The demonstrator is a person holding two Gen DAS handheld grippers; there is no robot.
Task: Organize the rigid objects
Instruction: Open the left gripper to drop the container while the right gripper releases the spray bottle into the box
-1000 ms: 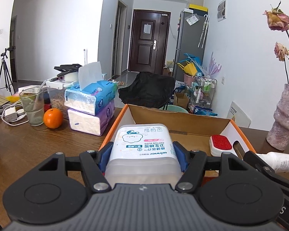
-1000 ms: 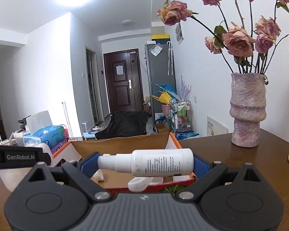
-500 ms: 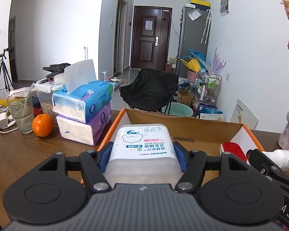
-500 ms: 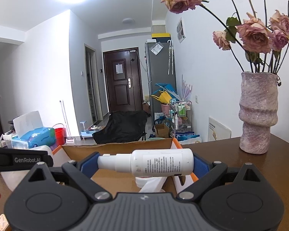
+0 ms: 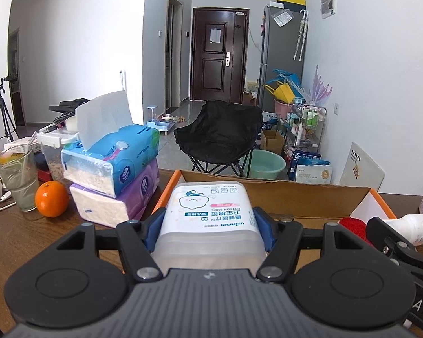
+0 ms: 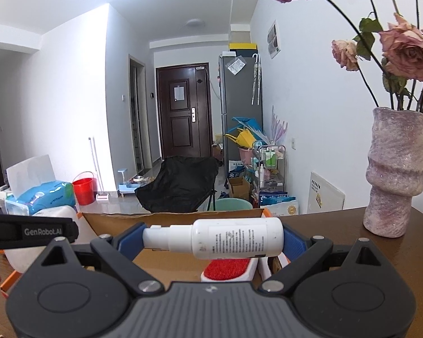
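My left gripper (image 5: 208, 222) is shut on a translucent cotton-bud box (image 5: 208, 219) with a white label, held over the near left part of an open cardboard box (image 5: 296, 194) with orange edges. My right gripper (image 6: 213, 239) is shut on a white spray bottle (image 6: 225, 240) lying crosswise between its blue pads, above the same cardboard box (image 6: 169, 218). A red-and-white brush (image 6: 228, 270) lies inside the box below the bottle. The bottle (image 5: 420, 226) and the right gripper's finger also show at the right of the left wrist view.
Two stacked tissue packs (image 5: 112, 174), an orange (image 5: 51, 198) and a glass (image 5: 17, 177) stand on the wooden table left of the box. A pink vase with dried roses (image 6: 394, 171) stands at the right. A black chair (image 5: 220, 132) is beyond the table.
Both grippers have moved forward over the cardboard box with their loads; the box's far wall and the vase have come closer. The grips have not changed.
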